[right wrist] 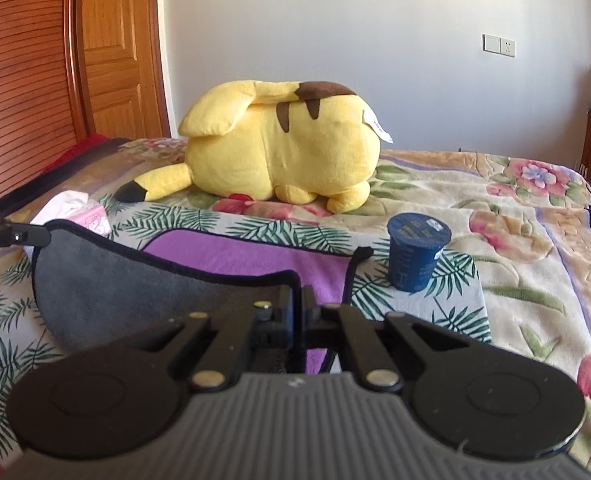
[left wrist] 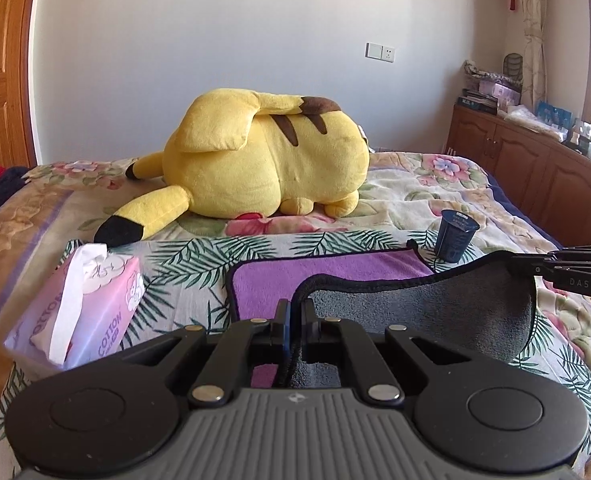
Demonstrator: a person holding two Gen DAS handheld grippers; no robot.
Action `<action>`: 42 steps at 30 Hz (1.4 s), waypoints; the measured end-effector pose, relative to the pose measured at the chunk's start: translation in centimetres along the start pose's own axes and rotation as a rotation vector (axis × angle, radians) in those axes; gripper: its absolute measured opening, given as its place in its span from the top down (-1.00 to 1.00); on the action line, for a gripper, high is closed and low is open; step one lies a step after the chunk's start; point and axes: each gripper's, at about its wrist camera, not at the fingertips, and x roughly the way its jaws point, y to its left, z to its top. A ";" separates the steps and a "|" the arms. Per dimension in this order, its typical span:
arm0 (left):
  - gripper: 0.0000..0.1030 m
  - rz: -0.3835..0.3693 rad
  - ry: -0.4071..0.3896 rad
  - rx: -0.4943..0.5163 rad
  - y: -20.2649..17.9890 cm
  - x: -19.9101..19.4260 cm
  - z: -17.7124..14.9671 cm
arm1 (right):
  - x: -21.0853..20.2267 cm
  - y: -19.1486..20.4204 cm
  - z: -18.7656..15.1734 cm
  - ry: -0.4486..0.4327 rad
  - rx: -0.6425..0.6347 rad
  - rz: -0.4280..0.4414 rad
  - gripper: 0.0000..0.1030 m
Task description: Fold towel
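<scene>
Nearest, the left hand-held gripper [left wrist: 295,312] and the right hand-held gripper [right wrist: 298,300] each pinch a near corner of the towel [left wrist: 327,276], lifted off the bed [right wrist: 515,264]. It looks light, limp and sagging, best held at the bound corners. Beyond stands a blue cup [right wrist: 415,256].

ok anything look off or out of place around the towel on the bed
Nothing is spilled or damaged. The odd bit is a dark blue cup standing upside down on the bedspread, just off the far right corner of the towel. Both grippers, left and right, are shut on the towel's lifted near edge.
</scene>
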 end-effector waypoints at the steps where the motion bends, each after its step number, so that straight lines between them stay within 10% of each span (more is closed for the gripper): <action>1: 1.00 -0.001 -0.005 0.000 -0.1 0.1 0.2 | 0.0 -0.1 0.2 -0.006 -0.002 -0.003 0.92; 42: 1.00 0.105 -0.069 0.041 1.5 8.6 4.7 | 8.4 -1.9 2.7 -0.094 -0.133 -0.108 0.92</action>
